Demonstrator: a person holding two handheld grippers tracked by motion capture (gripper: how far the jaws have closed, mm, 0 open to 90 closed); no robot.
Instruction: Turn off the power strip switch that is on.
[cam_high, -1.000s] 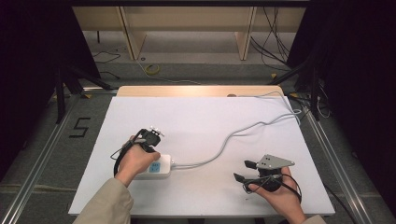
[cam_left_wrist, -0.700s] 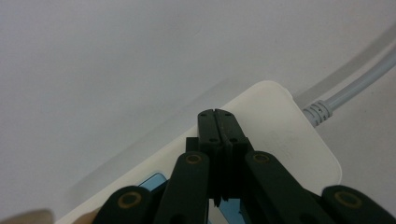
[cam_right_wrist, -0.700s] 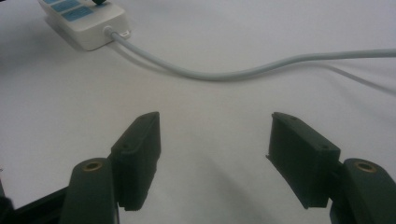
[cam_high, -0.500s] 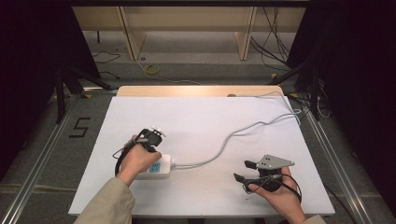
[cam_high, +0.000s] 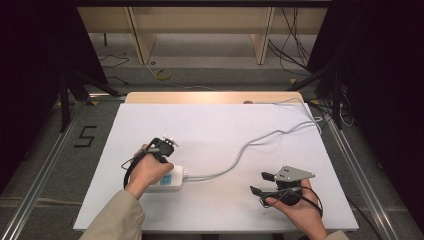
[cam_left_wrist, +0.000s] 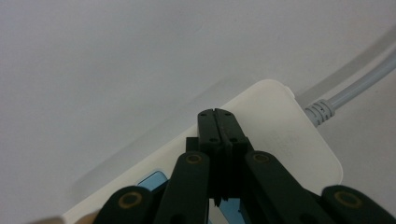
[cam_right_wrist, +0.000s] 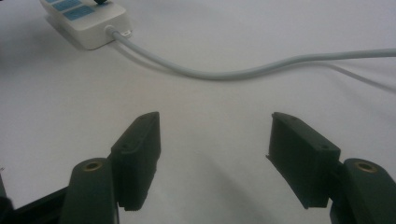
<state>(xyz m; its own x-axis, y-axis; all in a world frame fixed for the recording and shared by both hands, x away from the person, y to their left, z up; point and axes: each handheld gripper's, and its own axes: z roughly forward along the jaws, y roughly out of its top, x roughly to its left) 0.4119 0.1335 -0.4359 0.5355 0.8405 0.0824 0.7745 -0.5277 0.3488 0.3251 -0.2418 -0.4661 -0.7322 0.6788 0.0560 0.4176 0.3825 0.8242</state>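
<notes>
Pressing down on the white power strip (cam_high: 165, 180) at the near left of the worktop (cam_high: 220, 130), the left tongs (cam_left_wrist: 218, 116) are together, probably to push a blue switch; the contact itself is hidden. Its grey cable (cam_high: 250, 145) runs to the far right. The right tongs (cam_right_wrist: 212, 154) hover apart, gripping nothing, seemingly waiting.

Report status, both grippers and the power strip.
Left gripper shut, tips over the white power strip. Right gripper open, empty, above bare table. Grey cable trails between them.
</notes>
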